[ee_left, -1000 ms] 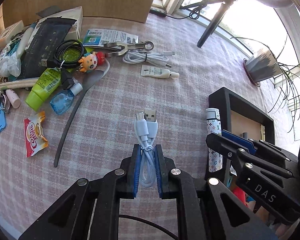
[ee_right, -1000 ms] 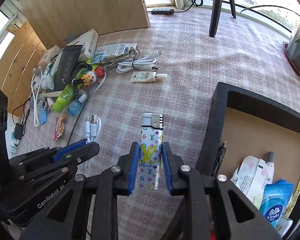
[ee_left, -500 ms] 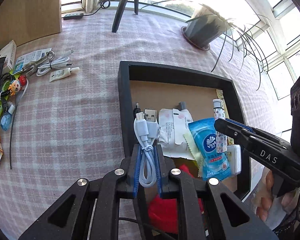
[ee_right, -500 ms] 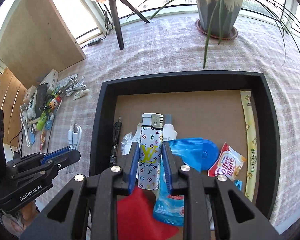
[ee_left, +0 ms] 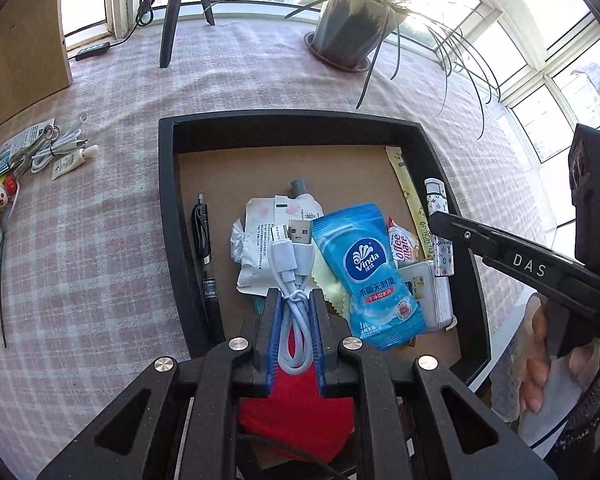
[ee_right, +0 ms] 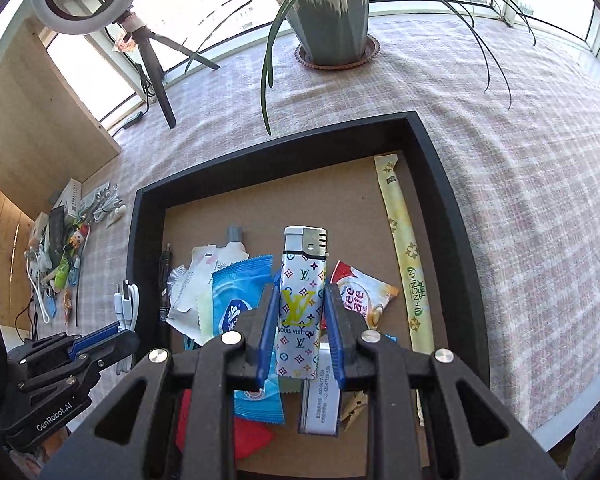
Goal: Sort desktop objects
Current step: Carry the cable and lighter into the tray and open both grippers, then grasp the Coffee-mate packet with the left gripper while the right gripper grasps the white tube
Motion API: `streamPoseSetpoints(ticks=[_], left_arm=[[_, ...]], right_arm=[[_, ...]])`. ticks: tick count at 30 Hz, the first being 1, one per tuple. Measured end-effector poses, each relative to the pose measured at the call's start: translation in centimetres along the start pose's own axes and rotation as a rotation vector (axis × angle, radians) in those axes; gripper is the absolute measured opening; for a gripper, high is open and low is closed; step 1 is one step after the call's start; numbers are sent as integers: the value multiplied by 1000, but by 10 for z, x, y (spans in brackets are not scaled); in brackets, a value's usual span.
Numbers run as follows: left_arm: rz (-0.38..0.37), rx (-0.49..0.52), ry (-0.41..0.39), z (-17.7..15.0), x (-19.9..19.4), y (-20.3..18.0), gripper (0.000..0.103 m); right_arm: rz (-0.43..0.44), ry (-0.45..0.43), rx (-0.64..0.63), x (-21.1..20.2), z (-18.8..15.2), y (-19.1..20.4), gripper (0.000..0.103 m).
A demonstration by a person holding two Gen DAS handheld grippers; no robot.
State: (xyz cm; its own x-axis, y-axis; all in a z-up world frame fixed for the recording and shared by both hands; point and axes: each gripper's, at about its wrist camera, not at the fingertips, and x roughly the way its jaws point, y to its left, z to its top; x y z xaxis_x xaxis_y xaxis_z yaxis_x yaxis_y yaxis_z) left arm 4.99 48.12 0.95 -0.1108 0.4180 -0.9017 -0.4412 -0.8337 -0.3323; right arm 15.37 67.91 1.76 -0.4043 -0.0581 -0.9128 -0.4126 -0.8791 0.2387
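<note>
In the left wrist view, the left gripper [ee_left: 294, 312] holds a coiled white USB cable [ee_left: 292, 280] between its blue pads; its jaws have just been opening a little, the cable is between them. It hangs over the black tray [ee_left: 166, 208], above a Vinda wipes packet [ee_left: 370, 272].

In the right wrist view, the right gripper [ee_right: 300, 332] is clamped on a patterned lighter [ee_right: 301, 304], upright over the same tray [ee_right: 436, 184], beside a coffee sachet [ee_right: 364, 292].
</note>
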Motion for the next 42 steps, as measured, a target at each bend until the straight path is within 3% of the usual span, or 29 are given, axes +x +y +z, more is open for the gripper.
streamPoseSetpoints(ticks=[3, 5, 18, 27, 37, 42], left_arm=[[-16, -24, 2, 1, 0, 3, 35], [0, -30, -15, 1, -3, 6, 34], [59, -148, -45, -2, -15, 70, 34], [143, -337, -81, 4, -43, 171, 34], [283, -585, -99, -29, -67, 284, 37], [295, -674, -94, -42, -71, 319, 42]], right_arm=[[-15, 15, -26, 2, 0, 6, 30], [-5, 4, -31, 1, 0, 9, 41], [50, 19, -144, 7, 13, 61, 42], [99, 53, -290, 27, 27, 128, 42], [183, 134, -511, 67, 49, 224, 45], [199, 184, -616, 97, 61, 272, 45]])
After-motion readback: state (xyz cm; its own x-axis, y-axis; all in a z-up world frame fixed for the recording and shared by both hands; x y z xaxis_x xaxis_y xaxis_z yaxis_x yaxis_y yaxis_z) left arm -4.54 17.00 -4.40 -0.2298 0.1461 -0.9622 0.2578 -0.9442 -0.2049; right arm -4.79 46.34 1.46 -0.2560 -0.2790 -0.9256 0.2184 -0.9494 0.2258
